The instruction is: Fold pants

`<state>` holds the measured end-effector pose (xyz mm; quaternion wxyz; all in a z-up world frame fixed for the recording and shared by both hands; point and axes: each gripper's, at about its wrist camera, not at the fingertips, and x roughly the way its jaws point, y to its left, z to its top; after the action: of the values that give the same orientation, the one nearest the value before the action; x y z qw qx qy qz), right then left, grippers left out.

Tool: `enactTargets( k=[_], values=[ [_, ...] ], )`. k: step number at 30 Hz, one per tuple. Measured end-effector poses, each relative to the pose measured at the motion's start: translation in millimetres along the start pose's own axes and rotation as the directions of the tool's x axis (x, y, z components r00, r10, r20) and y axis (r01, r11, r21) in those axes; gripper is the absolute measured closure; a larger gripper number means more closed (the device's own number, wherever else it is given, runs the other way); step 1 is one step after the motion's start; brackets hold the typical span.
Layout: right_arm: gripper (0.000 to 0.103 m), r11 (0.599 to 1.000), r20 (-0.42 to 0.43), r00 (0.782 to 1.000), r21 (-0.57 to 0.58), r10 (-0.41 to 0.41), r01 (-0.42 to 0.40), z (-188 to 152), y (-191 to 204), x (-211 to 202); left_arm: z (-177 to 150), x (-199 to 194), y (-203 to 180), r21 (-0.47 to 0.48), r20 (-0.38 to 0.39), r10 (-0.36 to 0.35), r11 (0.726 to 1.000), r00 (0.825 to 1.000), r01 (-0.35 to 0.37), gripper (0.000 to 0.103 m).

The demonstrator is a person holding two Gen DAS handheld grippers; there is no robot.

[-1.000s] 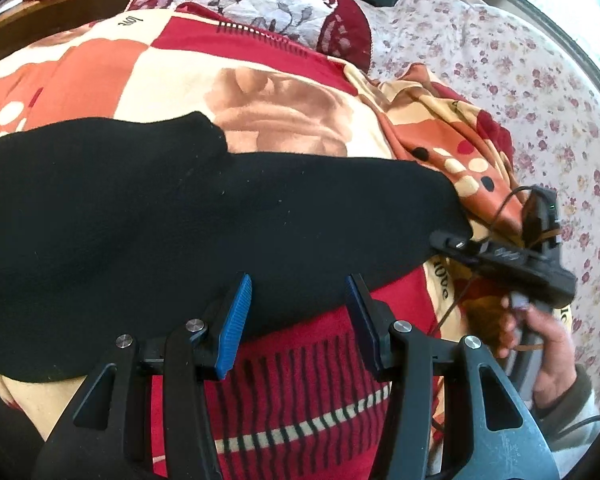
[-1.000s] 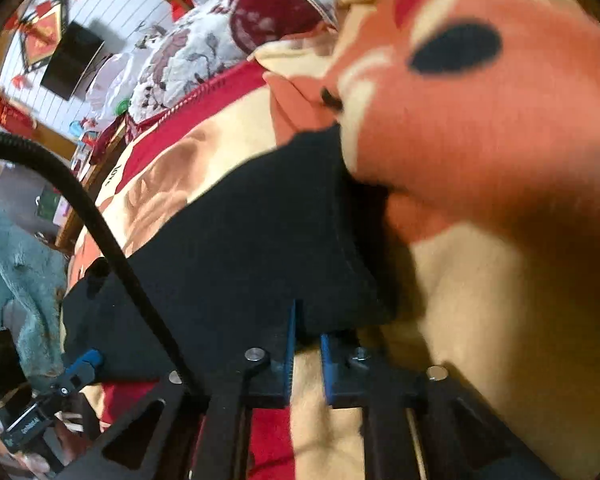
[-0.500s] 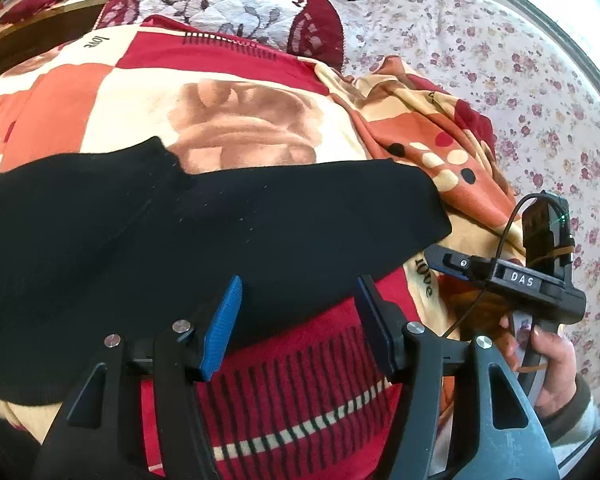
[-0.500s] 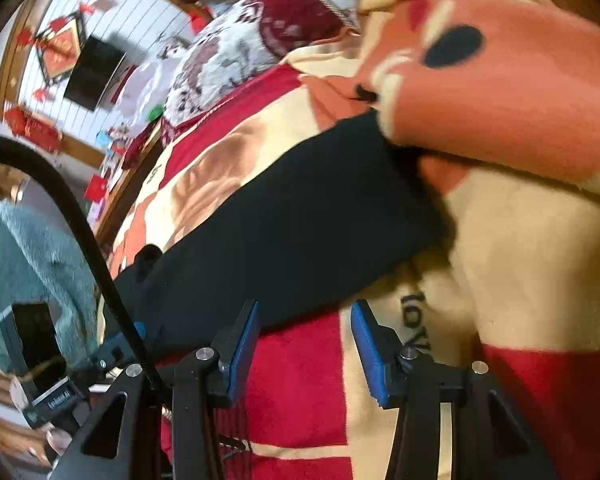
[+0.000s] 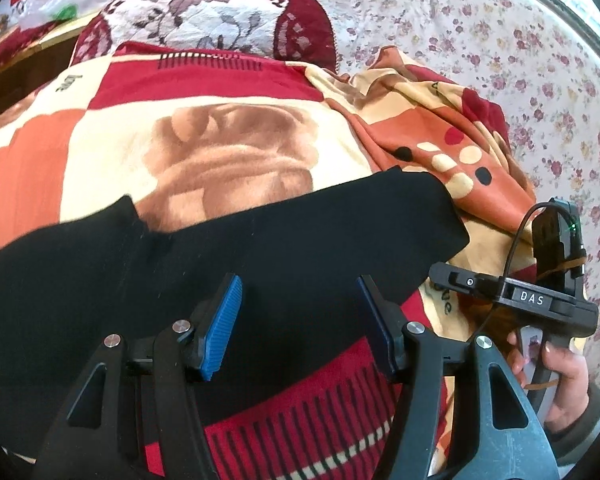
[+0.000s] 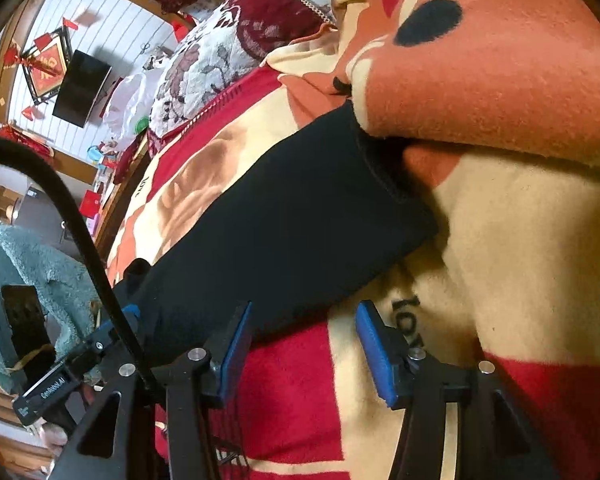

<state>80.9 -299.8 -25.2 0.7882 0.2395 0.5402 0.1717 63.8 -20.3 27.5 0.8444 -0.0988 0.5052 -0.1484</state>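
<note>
1. My left gripper (image 5: 298, 316) hovers with its jaws spread wide and nothing between them, just above the near edge of the black pants (image 5: 228, 264).
2. The pants lie flat across the patterned blanket (image 5: 220, 140) on the bed, running from the left side of the left wrist view to a hemmed leg end at the right.
3. My right gripper (image 6: 304, 344) also has its jaws released and parted; they frame bare red-and-cream blanket (image 6: 520, 240) just near of the pants (image 6: 284, 216).
4. In the right wrist view the leg end sits under, or right against, a raised orange fold of the blanket (image 6: 480, 60); I cannot tell whether the fold covers any of the cloth.
5. From the left wrist view I see my right gripper's body (image 5: 528, 300) beside the leg end, held in my right hand (image 5: 560, 376).
6. A quilted floral pillow (image 5: 220, 16) lies at the far end of the bed, and a flowered sheet (image 5: 500, 40) covers the far right.
7. A teal fleece garment (image 6: 28, 272) hangs at the left of the right wrist view, behind my left gripper's body (image 6: 60, 380).
</note>
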Motion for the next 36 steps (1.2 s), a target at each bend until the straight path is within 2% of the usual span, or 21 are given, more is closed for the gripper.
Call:
enactTargets(
  k=[7, 13, 20, 23, 27, 32, 36],
  values=[
    [0.048, 1.0, -0.009, 1.0, 0.0, -0.005, 0.005, -1.5, -1.5, 2.8, 6.7, 8.0, -7.2, 0.023, -0.008, -0.005, 1.0, 1.0, 0.005, 0.044],
    [0.046, 1.0, -0.015, 1.0, 0.001, 0.003, -0.003, -0.8, -0.9, 6.4, 9.9, 15.9, -4.4, -0.022, -0.03, -0.03, 0.999, 0.999, 0.029, 0.044],
    [0.046, 0.999, 0.017, 1.0, -0.043, 0.0, 0.0, 0.2, 8.3, -1.3, 9.0, 4.8, 2.2, -0.044, -0.003, -0.022, 0.999, 1.0, 0.022, 0.044],
    [0.046, 0.998, -0.005, 1.0, -0.057, 0.009, -0.009, -0.6, 14.1, -0.1, 5.6, -16.6, 13.9, -0.071, 0.048, -0.028, 0.997, 0.998, 0.031, 0.044],
    [0.046, 0.986, -0.009, 1.0, -0.167, 0.025, -0.027, -3.2, 43.0, -1.2, 0.5, -46.2, 44.3, -0.144, 0.101, -0.003, 0.989, 0.995, 0.018, 0.044],
    [0.046, 0.981, -0.025, 0.999, -0.189, 0.04, -0.044, -6.2, 57.6, 7.9, -1.7, -62.9, 75.4, -0.174, 0.105, 0.045, 0.984, 0.993, -0.026, 0.044],
    [0.046, 0.984, -0.037, 0.999, -0.178, 0.014, -0.02, -10.7, 53.2, 10.0, -2.7, -57.3, 82.4, -0.146, 0.067, 0.033, 0.989, 0.997, -0.023, 0.044]
  ],
)
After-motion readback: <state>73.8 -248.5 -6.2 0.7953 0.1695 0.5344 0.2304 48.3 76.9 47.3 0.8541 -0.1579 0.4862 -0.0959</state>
